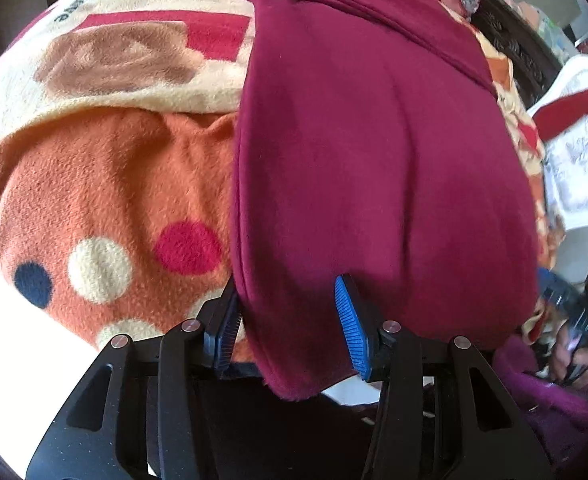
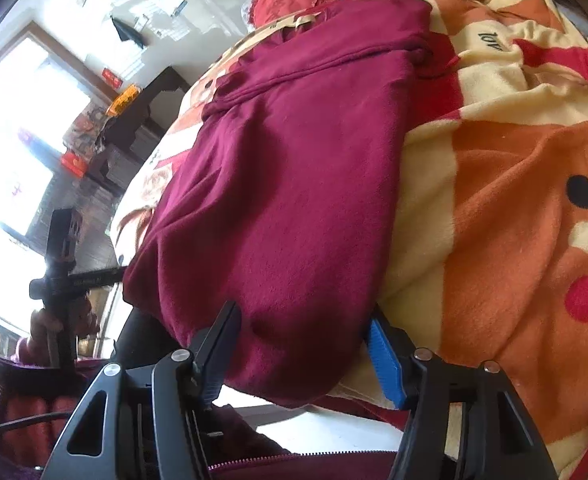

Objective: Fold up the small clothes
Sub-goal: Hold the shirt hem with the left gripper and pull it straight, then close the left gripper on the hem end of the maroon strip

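Observation:
A maroon garment (image 1: 374, 152) lies lengthwise on a patterned fleece blanket (image 1: 105, 184); it also shows in the right wrist view (image 2: 285, 184). My left gripper (image 1: 289, 320) is open, its blue-padded fingers (image 1: 352, 332) standing either side of the garment's near left corner, which hangs over the bed edge. My right gripper (image 2: 306, 356) is open too, its fingers (image 2: 386, 360) straddling the near right corner of the garment. The garment's far end has a seam and a beige label (image 2: 306, 20).
The blanket (image 2: 514, 216) covers the bed. The other gripper and the person's hand show at each view's edge (image 1: 574, 320) (image 2: 61, 272). Dark furniture (image 2: 141, 120) and a bright window (image 2: 25, 96) stand to the left. Pillows (image 2: 294, 0) lie at the head.

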A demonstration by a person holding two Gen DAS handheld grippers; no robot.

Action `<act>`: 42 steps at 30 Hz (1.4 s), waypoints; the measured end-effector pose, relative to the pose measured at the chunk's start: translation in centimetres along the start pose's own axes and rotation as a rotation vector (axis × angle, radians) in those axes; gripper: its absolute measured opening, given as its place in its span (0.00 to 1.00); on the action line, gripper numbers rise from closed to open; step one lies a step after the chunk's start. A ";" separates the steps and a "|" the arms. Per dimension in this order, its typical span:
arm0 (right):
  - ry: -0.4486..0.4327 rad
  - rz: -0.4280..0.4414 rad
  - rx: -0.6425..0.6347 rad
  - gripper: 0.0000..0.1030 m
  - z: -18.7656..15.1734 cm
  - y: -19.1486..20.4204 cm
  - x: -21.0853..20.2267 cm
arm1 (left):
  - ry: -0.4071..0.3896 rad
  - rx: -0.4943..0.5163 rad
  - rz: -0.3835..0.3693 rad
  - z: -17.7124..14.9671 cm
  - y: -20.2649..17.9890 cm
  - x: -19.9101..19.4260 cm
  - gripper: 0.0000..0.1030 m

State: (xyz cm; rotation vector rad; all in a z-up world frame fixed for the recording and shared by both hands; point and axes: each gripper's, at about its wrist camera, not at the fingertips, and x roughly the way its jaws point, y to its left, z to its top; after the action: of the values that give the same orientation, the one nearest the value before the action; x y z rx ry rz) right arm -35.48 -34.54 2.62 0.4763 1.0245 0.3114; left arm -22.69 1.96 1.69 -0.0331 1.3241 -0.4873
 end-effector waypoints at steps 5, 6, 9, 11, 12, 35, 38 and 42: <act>0.003 0.083 -0.043 0.49 0.1 0.6 -1.5 | 0.007 -0.050 -0.058 0.3 0.9 0.2 0.43; 0.002 0.091 -0.023 0.49 0.2 0.2 -1.4 | 0.006 -0.058 -0.063 0.2 1.2 0.2 0.44; 0.042 0.077 0.009 0.49 -0.2 -0.6 0.0 | 0.004 -0.061 -0.070 0.0 1.5 0.0 0.44; 0.031 0.076 0.016 0.56 -0.6 -0.7 0.8 | 0.008 -0.061 -0.072 0.1 1.6 0.0 0.44; 0.016 0.078 0.015 0.59 -0.7 -0.7 0.8 | 0.010 -0.059 -0.069 0.0 1.6 -0.1 0.44; -0.131 0.083 0.034 0.13 2.0 0.7 -5.6 | -0.151 -0.047 -0.069 0.8 2.2 -5.5 0.07; -0.082 0.060 0.032 0.13 1.4 0.5 -4.3 | -0.125 -0.048 -0.039 0.5 2.0 -4.2 0.07; -0.034 0.055 0.073 0.13 0.6 -0.7 -3.1 | -0.107 -0.037 -0.006 0.2 1.8 -3.4 0.07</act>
State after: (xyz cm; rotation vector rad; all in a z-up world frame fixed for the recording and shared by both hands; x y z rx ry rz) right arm -36.39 -36.70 4.79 0.5745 0.9932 0.3148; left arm -22.45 4.73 4.33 -0.0925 1.2289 -0.4593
